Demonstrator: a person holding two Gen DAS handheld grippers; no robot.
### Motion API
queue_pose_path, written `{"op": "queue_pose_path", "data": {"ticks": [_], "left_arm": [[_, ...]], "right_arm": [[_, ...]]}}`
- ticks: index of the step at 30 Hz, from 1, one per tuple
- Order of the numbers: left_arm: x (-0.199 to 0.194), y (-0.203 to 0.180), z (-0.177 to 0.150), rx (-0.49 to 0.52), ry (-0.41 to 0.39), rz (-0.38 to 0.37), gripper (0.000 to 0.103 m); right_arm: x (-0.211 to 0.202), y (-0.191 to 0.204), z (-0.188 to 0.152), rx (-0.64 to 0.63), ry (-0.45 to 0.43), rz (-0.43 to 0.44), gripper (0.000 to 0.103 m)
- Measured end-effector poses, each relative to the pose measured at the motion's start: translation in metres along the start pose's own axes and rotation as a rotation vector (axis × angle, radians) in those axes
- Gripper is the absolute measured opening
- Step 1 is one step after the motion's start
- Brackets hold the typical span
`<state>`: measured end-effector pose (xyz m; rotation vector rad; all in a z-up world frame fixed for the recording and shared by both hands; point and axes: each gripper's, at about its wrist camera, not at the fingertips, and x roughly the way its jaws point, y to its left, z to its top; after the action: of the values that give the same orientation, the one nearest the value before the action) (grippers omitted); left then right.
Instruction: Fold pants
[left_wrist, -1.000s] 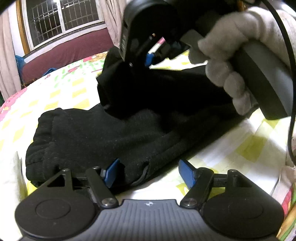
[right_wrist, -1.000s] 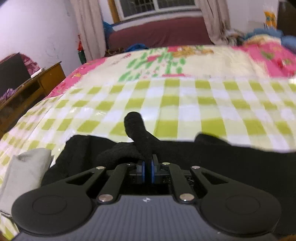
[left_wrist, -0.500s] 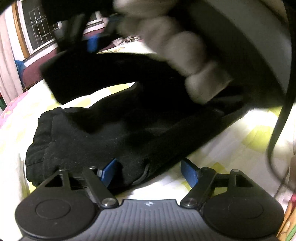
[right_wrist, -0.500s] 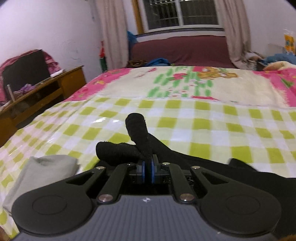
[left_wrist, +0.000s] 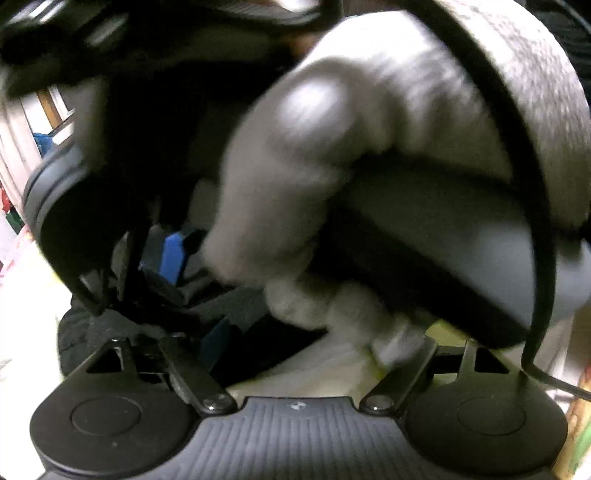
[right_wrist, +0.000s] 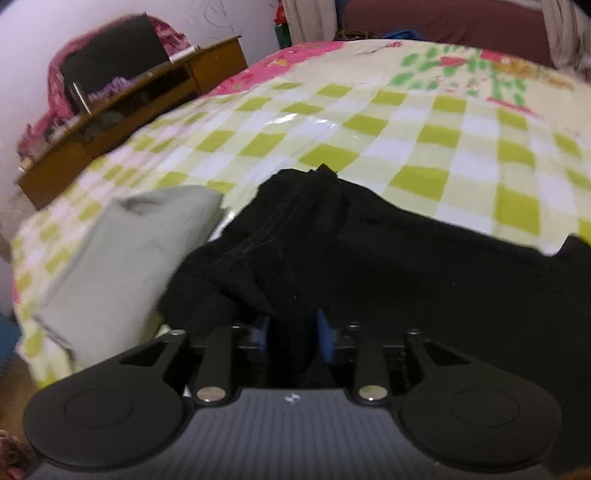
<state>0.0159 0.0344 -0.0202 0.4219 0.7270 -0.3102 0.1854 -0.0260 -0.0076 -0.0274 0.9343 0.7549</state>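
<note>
The black fleece pants (right_wrist: 369, 266) lie on the green-checked bedspread (right_wrist: 436, 136). My right gripper (right_wrist: 293, 332) has its blue pads a little apart with a fold of the black cloth between them, low over the pants. In the left wrist view the gloved hand (left_wrist: 332, 147) holding the right gripper fills most of the frame, very close. My left gripper (left_wrist: 303, 343) is open; its left blue pad (left_wrist: 218, 343) rests at the edge of the pants (left_wrist: 96, 332), and its right finger is hidden behind the glove.
A folded grey-green cloth (right_wrist: 122, 258) lies on the bed just left of the pants. A wooden desk (right_wrist: 122, 110) stands past the bed's left edge. A cable (left_wrist: 543, 258) hangs from the right gripper close to my left one.
The right gripper has carried the pant fold over toward the left gripper and down onto the pants. Its pads have parted slightly. The left gripper has stayed put and open.
</note>
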Motion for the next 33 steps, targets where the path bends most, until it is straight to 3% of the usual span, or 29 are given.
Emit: {"op": "queue_pose_path", "data": {"ticks": [1, 5, 7, 10, 13, 19, 21, 24, 26, 29, 33], "left_arm": [[-0.004, -0.001, -0.001, -0.002, 0.003, 0.006, 0.093], [-0.027, -0.001, -0.005, -0.035, 0.023, 0.034, 0.093], [-0.043, 0.003, -0.002, -0.052, 0.014, 0.031, 0.093], [-0.063, 0.011, 0.012, -0.029, -0.053, 0.072, 0.093], [-0.057, 0.022, 0.037, -0.025, -0.120, 0.118, 0.093], [0.003, 0.045, 0.074, -0.078, -0.182, 0.158, 0.094], [0.034, 0.054, 0.073, -0.097, -0.129, 0.183, 0.094], [0.071, 0.075, 0.046, -0.146, 0.048, 0.227, 0.095], [0.057, 0.087, 0.027, -0.216, 0.019, 0.188, 0.097], [0.043, 0.092, 0.024, -0.220, 0.045, 0.265, 0.103], [0.019, 0.082, 0.035, -0.227, 0.007, 0.284, 0.103]], "right_arm": [[-0.007, -0.002, -0.001, 0.019, -0.013, 0.035, 0.042], [-0.057, -0.012, -0.013, 0.061, -0.157, 0.104, 0.043], [-0.088, -0.025, -0.022, 0.060, -0.222, 0.073, 0.043], [-0.129, -0.062, -0.042, 0.072, -0.298, -0.047, 0.045], [-0.146, -0.096, -0.057, 0.139, -0.287, -0.146, 0.047], [-0.138, -0.120, -0.074, 0.190, -0.266, -0.181, 0.046], [-0.135, -0.130, -0.078, 0.214, -0.245, -0.210, 0.045], [-0.145, -0.155, -0.090, 0.288, -0.241, -0.270, 0.045], [-0.161, -0.174, -0.102, 0.354, -0.272, -0.290, 0.045], [-0.179, -0.202, -0.117, 0.457, -0.300, -0.330, 0.050], [-0.172, -0.234, -0.128, 0.606, -0.274, -0.215, 0.052]]}}
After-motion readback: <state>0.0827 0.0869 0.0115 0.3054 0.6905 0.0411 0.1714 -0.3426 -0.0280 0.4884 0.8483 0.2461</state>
